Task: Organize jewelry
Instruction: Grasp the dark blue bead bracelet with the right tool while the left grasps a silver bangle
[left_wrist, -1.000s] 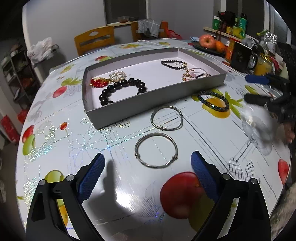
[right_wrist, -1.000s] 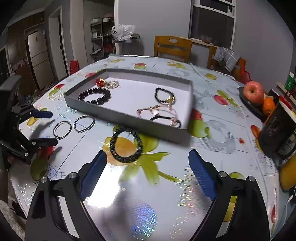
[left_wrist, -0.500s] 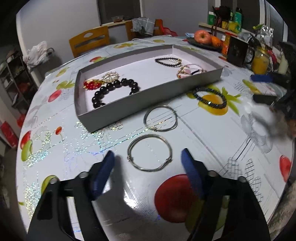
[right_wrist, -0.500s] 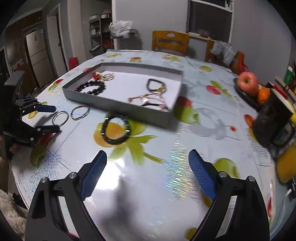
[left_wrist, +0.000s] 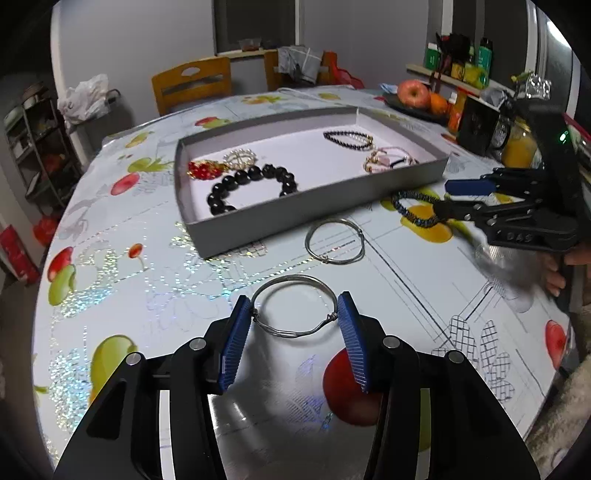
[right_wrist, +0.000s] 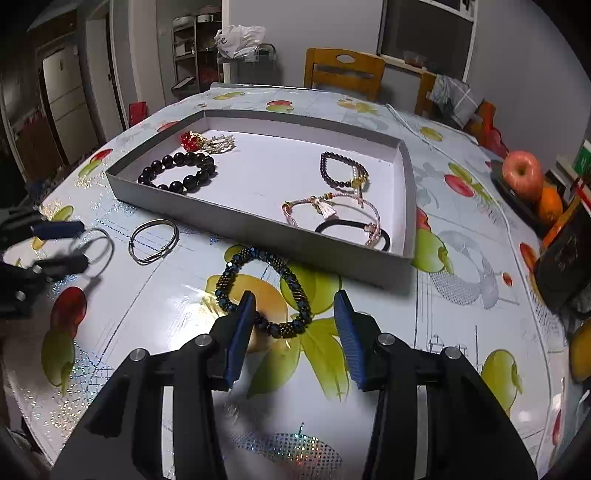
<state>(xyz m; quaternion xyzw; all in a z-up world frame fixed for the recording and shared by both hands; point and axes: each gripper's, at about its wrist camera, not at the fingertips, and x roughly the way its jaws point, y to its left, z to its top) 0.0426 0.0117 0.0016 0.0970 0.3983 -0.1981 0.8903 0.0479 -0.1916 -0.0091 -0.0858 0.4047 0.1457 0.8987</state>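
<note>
Glossy tablecloth (left_wrist: 110, 266); thin shiny metal bangle (left_wrist: 295, 310) between ribbed blue pads (left_wrist: 236, 332); matt grey card tray (right_wrist: 258, 221); faceted glinting beads (right_wrist: 266, 291).

The left gripper (left_wrist: 294, 321) is low over the table near its front edge, jaws parted, blue pads (left_wrist: 236, 343) at either side of a wire bangle (left_wrist: 294, 311), seemingly touching it. The right gripper (right_wrist: 294, 325) sits low toward the table's right side, jaws apart, its left pad (right_wrist: 242, 332) against a dark beaded bracelet (right_wrist: 264, 291). Bare fingers (left_wrist: 554, 273) show under its handle.
</note>
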